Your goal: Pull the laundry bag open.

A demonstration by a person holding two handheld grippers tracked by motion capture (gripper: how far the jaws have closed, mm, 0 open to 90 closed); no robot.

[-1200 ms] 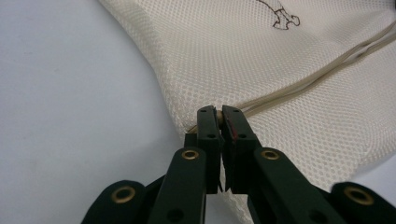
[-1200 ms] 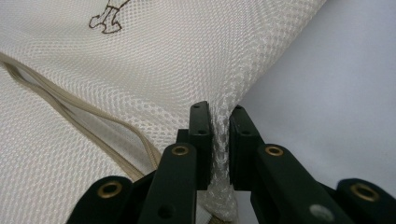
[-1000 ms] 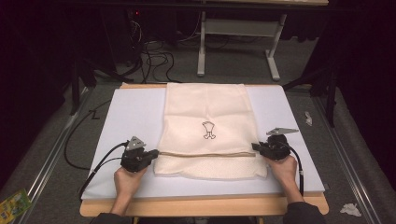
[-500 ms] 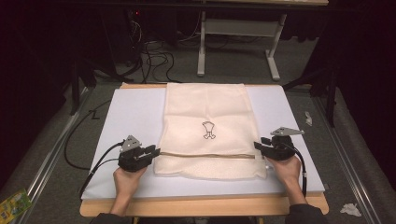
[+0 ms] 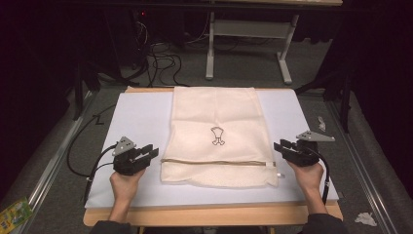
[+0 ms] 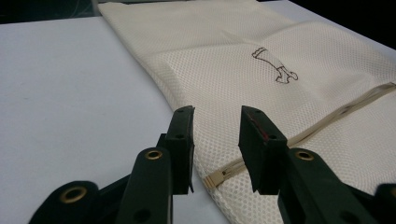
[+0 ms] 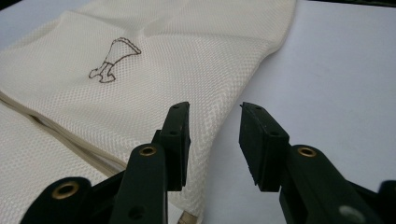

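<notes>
Left claw [image 5: 152, 153]: jaws apart, nothing between the pads; they have just been opening. In the left gripper view the jaws frame the left edge of the mesh bag [image 6: 280, 60], with the tan zipper band [image 6: 224, 175] ending just beyond the tips. Right claw [image 5: 278, 146]: jaws also apart and empty, having just eased in a little. In the right gripper view the bag's right edge runs up between the jaws without touching either pad.

Mesh bag [image 5: 216, 134] lies flat on the white mat [image 5: 136, 114] covering the tabletop [image 5: 214, 215], long axis running 12 to 6 o'clock in the high view. Left claw sits at its 8 o'clock, right claw at its 4 o'clock, each level with the zipper band [image 5: 214, 162]. A small printed figure [image 5: 217, 136] sits mid-bag.

Judgement: both claws appear to have let go at the ends of the zipper line, so a placing or smoothing step looks finished. Next move likely calls for a fresh grip on both side edges or near corners, low and pinching only the mesh, both hands kept level so the bag does not skew.

Hard to make out: whether the zipper is open or shut; the pull [image 5: 279, 173] at the right end is tiny. Bag contents, if any, cannot be told. Surroundings beyond the mat are dark.
</notes>
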